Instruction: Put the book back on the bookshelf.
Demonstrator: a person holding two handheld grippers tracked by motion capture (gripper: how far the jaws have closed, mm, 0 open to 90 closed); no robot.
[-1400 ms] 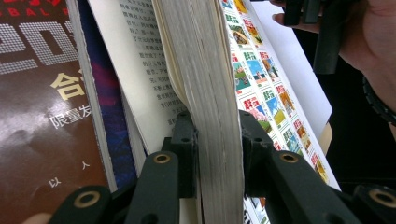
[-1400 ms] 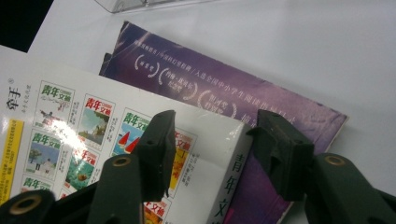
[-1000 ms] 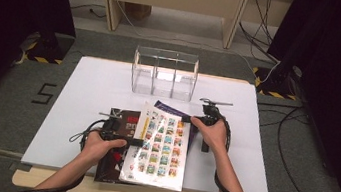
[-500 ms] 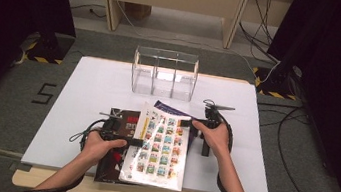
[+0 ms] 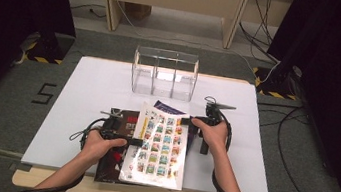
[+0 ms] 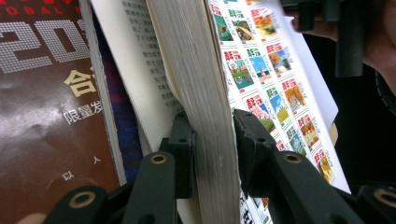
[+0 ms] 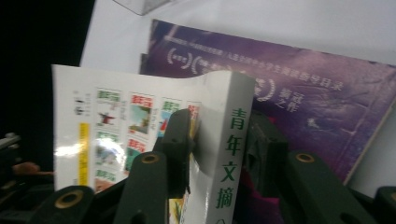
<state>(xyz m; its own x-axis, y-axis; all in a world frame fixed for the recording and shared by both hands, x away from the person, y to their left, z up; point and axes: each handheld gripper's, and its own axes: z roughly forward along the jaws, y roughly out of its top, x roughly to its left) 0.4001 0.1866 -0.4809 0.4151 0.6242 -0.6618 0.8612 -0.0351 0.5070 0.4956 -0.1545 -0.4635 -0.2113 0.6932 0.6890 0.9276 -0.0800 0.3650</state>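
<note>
High view shows a white table [image 5: 81, 108] with a clear three-part box [image 5: 164, 73] in the upper middle of the frame. Lower in the middle lies a stack of books. The top one, a thick book [image 5: 158, 147] with a cover of many small coloured pictures, is raised a little between two hand-held tools. The left gripper [image 5: 134, 142] comes from the lower left and the right gripper [image 5: 186, 122] from the right.

Compared with one second ago, the book and both hands are in almost the same place. The change is at the right gripper: its jaws have just been closing, and now the spine of the book stands between them. I judge that the grasp on both sides is nearly complete, so lifting the book, perhaps toward the clear box, can come next.

Left gripper view gives what the high view cannot: the pads press on the page edge of the thick book [image 6: 205, 93], so this gripper is pinching it. It also shows a dark red book [image 6: 46, 93] underneath at the left of the frame.

Right gripper view shows the white spine with green characters [image 7: 231, 140] between the jaws; the pads seem to touch it on both sides. Behind it, in the upper right, lies a purple book [image 7: 317, 112].
</note>
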